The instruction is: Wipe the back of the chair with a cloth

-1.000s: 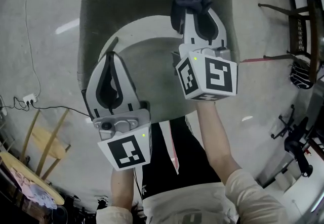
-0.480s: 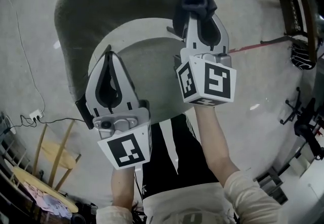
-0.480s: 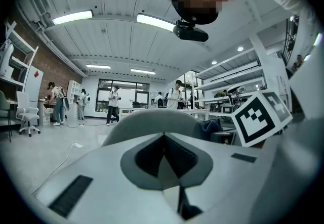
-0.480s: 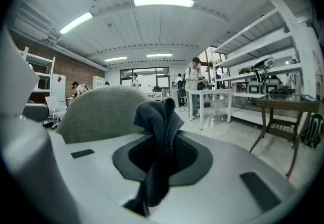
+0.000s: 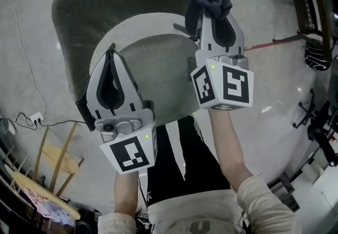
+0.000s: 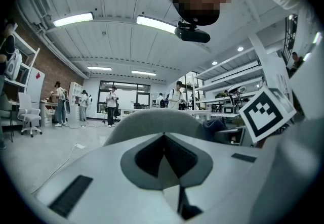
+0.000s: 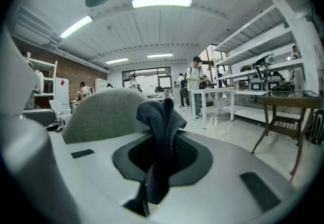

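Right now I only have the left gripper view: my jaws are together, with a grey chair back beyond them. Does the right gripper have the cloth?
Observer: Yes. The right gripper has its jaws shut on a dark blue cloth, which bunches up above the tips.
Operator: Where is that cloth along the chair?
Observer: In the head view it sits at the right end of the chair back, near the top rim. I cannot tell whether it touches.
Operator: And where does my left gripper sit?
Observer: The head view puts the left gripper on the chair's left side, its tips near where the seat meets the back.
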Tool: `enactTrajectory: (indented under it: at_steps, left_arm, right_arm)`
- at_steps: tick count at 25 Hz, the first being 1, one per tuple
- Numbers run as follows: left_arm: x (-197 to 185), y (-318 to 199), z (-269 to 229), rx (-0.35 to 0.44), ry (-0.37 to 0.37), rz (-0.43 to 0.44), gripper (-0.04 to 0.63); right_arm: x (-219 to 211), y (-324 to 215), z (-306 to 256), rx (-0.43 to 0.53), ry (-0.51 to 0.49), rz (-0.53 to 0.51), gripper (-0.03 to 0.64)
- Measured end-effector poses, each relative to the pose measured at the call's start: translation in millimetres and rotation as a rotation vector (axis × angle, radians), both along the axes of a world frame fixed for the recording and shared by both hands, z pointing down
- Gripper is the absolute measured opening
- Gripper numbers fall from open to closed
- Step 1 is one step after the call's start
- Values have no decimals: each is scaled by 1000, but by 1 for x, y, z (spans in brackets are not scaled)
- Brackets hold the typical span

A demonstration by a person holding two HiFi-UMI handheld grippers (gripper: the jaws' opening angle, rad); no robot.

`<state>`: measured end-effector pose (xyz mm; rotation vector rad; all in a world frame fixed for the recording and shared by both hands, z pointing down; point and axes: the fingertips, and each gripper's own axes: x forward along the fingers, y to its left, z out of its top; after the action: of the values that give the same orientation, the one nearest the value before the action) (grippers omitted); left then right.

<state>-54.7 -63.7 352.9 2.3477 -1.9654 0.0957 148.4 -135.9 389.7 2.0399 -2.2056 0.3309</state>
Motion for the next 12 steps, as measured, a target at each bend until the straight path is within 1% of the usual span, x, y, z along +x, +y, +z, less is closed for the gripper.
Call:
enactTrajectory:
  at_steps: [2,5,12]
  left_arm:
    - [-11,3,2,1,27,-47,15]
    - [-26,9,6,-15,76,-111,15]
    - [-58,34,9,12,62,-224,15]
  right_arm:
    - [-18,5,-3,5,-20,-63,59]
    - [-57,13,2,0,-45,-189,59]
    - [-165,38,20,10,-93,-541,60]
